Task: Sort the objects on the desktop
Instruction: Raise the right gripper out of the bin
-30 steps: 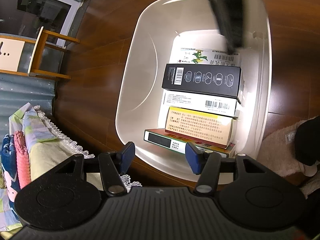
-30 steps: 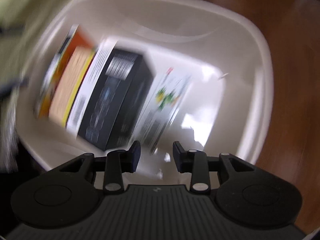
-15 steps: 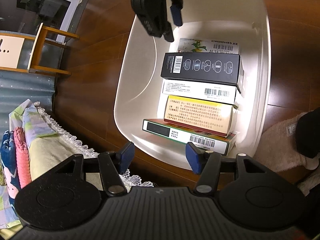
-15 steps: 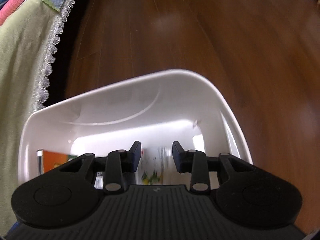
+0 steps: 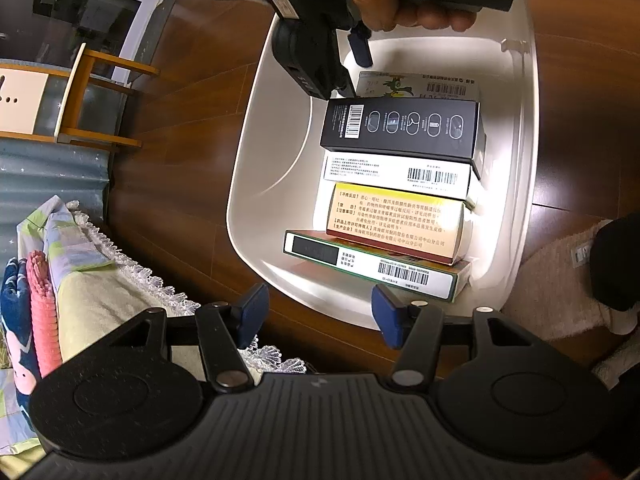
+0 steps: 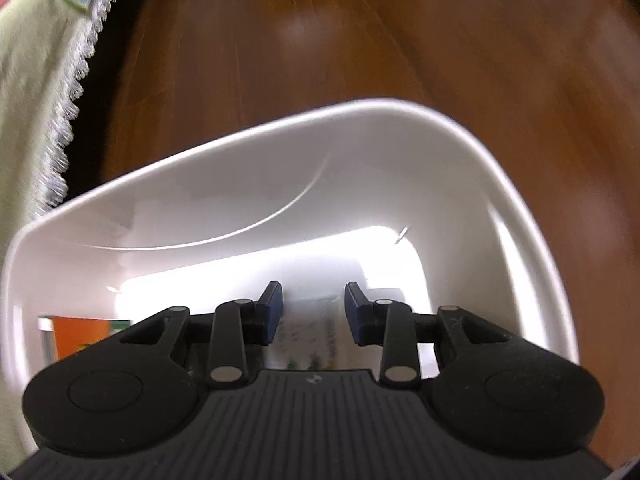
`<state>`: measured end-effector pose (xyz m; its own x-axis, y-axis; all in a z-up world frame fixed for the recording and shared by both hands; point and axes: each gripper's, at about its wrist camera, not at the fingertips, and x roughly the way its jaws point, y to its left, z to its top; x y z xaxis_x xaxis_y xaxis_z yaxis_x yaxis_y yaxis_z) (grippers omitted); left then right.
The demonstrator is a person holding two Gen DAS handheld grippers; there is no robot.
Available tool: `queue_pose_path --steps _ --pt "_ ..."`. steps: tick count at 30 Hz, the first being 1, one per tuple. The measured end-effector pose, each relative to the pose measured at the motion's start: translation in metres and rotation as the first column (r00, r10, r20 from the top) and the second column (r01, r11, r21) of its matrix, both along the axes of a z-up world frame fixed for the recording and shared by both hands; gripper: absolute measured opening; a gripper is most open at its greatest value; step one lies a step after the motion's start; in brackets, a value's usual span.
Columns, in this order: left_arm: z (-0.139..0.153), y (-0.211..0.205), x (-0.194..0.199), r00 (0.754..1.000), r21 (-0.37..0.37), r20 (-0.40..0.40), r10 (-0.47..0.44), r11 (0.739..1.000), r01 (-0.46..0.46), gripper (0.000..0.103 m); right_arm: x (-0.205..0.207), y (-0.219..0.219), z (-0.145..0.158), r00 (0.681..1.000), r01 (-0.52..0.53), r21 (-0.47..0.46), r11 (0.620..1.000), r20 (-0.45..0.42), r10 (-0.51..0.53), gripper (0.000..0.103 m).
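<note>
Resting place: a white tub [image 5: 256, 184] stood on the brown wooden floor [image 5: 176, 184], beside a bed with a lace-edged cover [image 5: 100, 292].
Boxes: five lay in a row inside the tub, along its right side.
Order from the near end: a green-edged box [image 5: 376, 270], a yellow box [image 5: 394, 222] partly on top of it, a white box [image 5: 396, 174], a black box [image 5: 404, 128], and a white box with a green picture [image 5: 416, 86] at the far end.
Left gripper [image 5: 318, 314]: it hung above the tub's near rim, fingers spread wide, nothing between them.
Right gripper [image 6: 313, 312]: held by a hand [image 5: 404, 4] over the tub's far end, fingers apart and empty, the picture box showing blurred in the gap below.
Room edge: a wooden frame [image 5: 84, 100] stood by the wall at left.
</note>
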<state>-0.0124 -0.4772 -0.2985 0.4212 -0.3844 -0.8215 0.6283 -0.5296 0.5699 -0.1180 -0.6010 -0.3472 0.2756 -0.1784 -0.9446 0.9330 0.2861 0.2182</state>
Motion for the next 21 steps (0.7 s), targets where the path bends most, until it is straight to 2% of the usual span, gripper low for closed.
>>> queue_pose_path --steps 3,7,10,13,16,21 --pt "0.000 0.000 -0.001 1.000 0.001 -0.001 -0.002 1.000 0.002 0.061 -0.009 0.002 0.005 0.999 0.028 -0.002 1.000 0.023 -0.028 0.030" --pt "-0.001 -0.001 -0.003 1.000 0.001 -0.001 -0.007 1.000 0.007 0.061 -0.017 0.001 0.003 0.993 0.088 0.042 0.995 0.077 -0.091 0.030" --pt "-0.001 0.000 -0.003 1.000 0.001 -0.002 -0.006 1.000 0.006 0.061 -0.019 -0.003 0.001 0.987 0.132 0.032 0.991 0.092 -0.134 0.031" --pt "-0.002 0.000 -0.002 1.000 0.004 0.000 -0.002 1.000 0.002 0.062 -0.017 -0.002 -0.001 0.985 0.154 0.021 0.988 0.071 -0.155 0.031" --pt "-0.002 0.001 -0.001 1.000 0.004 0.000 0.000 1.000 0.000 0.062 -0.007 0.000 -0.007 0.990 0.143 0.010 0.990 0.003 -0.143 0.031" --pt "-0.001 0.001 -0.001 1.000 0.000 -0.001 -0.001 1.000 0.001 0.062 -0.006 0.006 -0.010 0.993 0.114 0.059 0.992 0.030 -0.116 0.031"
